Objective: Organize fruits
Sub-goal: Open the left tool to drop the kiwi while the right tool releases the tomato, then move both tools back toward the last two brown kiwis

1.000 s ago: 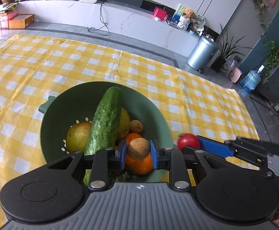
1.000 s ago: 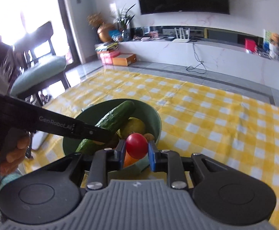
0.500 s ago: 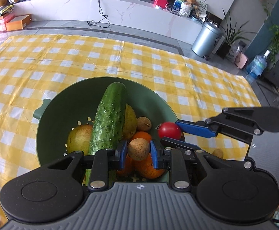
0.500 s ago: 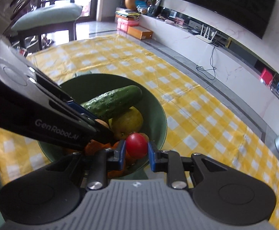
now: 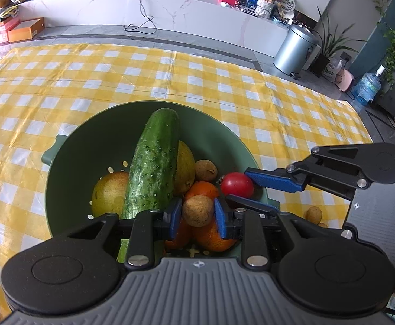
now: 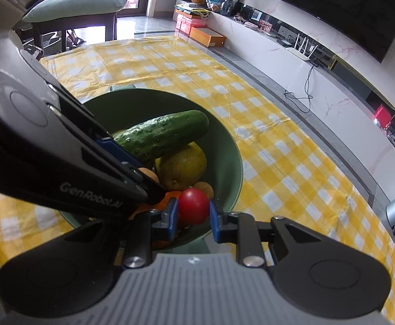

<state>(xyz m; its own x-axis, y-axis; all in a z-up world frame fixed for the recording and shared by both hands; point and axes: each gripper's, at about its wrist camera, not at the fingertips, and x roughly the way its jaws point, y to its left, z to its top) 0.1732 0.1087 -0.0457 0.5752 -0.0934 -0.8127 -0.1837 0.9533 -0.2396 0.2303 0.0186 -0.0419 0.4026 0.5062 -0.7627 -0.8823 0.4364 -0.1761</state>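
Note:
A green colander bowl (image 5: 89, 140) (image 6: 232, 162) on the yellow checked cloth holds a cucumber (image 5: 154, 162) (image 6: 162, 132), two yellow pears (image 5: 110, 195), oranges (image 5: 211, 235) and a small brown fruit (image 5: 206, 170). My left gripper (image 5: 197, 211) hangs over the bowl's near side. Its jaws are opening, with a round brown fruit (image 5: 197, 210) between the pads, which still touch it just above the oranges. My right gripper (image 6: 192, 208) is shut on a red tomato (image 6: 193, 205) (image 5: 236, 187) inside the bowl's right rim, close beside the left fingers (image 6: 143, 181).
Another small brown fruit (image 5: 314, 214) lies on the cloth right of the bowl. The checked tablecloth (image 5: 224, 86) stretches far beyond the bowl. A chair (image 6: 75, 2) stands past the table's left end, and a metal bin (image 5: 295, 48) stands on the floor behind.
The right gripper has carried the tomato left from beside the bowl to over its right rim and rolled. The left gripper has stayed over the bowl with the brown fruit.

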